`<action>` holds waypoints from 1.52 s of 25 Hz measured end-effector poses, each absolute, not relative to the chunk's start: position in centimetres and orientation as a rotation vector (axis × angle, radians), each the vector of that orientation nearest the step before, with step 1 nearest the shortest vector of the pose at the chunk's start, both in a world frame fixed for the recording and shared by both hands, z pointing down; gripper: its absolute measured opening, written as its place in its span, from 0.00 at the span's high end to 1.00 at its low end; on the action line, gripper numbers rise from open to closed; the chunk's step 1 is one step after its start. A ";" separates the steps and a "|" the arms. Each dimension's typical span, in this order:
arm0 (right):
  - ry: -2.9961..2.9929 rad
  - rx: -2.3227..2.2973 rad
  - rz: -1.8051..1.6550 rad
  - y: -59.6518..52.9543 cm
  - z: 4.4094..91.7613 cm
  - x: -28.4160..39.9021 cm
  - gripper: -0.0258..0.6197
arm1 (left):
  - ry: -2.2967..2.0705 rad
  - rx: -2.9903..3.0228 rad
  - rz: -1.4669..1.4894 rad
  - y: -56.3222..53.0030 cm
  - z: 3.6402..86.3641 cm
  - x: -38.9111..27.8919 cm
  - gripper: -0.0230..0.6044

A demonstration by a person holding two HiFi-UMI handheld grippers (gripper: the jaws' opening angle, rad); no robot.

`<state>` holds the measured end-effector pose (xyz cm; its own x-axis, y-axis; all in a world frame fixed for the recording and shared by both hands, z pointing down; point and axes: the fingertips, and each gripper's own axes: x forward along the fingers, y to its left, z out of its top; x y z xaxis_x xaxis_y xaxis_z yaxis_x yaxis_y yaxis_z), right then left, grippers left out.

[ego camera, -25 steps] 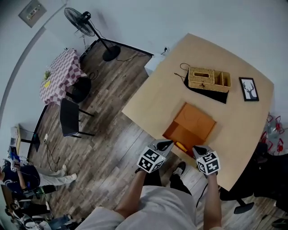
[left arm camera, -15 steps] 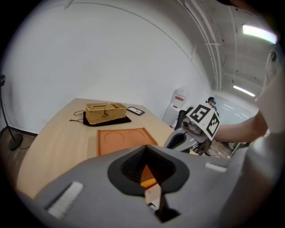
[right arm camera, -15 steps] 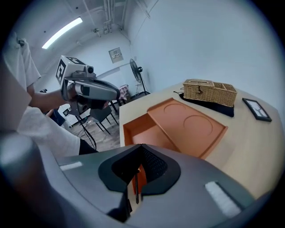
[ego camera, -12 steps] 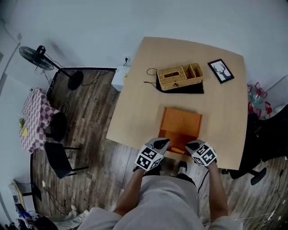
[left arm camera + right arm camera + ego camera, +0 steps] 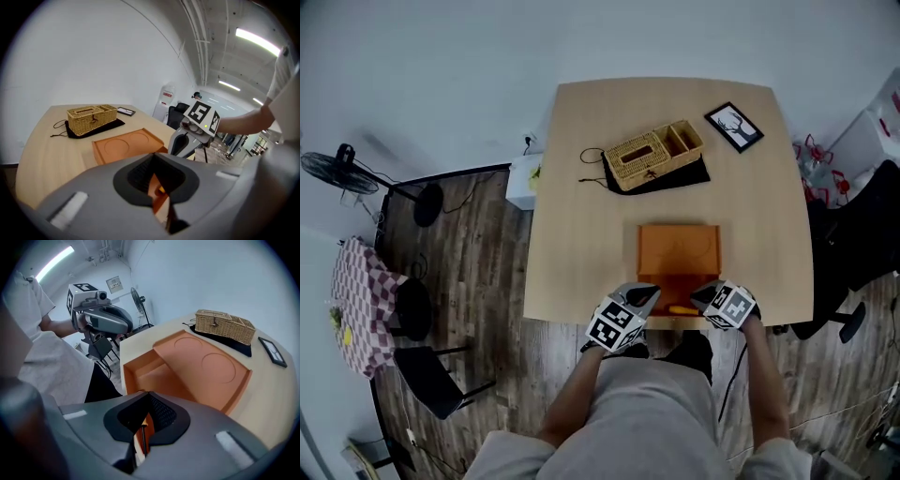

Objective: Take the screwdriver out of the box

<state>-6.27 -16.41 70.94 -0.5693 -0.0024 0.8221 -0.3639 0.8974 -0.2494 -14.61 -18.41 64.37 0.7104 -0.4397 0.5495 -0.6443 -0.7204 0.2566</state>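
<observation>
The screwdriver [image 5: 682, 309] lies in the open orange box [image 5: 678, 246], in its near compartment at the table's [image 5: 581, 244] front edge — between the two grippers. The left gripper [image 5: 644, 296] and right gripper [image 5: 704, 295] hover over that compartment's ends, each with jaws closed together on nothing. Farther back sit a wicker basket [image 5: 654, 155] and a picture frame [image 5: 734, 127].

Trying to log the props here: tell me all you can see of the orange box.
The orange box looks like matte wood or board, rectangular, and open: its lid, with two shallow round recesses, lies folded back away from the person. The tray sits at the near edge of the light wooden table, holding a yellow-handled screwdriver.
</observation>
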 end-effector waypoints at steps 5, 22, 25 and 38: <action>-2.086 0.270 0.503 -15.9 72.2 -7.4 0.96 | -0.740 2.519 0.684 -18.2 65.3 -15.3 0.88; -1.820 0.096 0.507 -13.3 75.1 -5.2 0.91 | -0.628 2.595 0.707 -16.7 65.3 -15.0 0.88; -1.747 0.028 0.477 -13.0 75.7 -4.9 0.90 | -0.655 2.596 0.695 -17.0 65.1 -15.6 0.88; -1.607 -0.134 0.399 -12.9 76.3 -5.4 0.83 | -0.723 2.574 0.690 -17.2 64.8 -17.1 0.88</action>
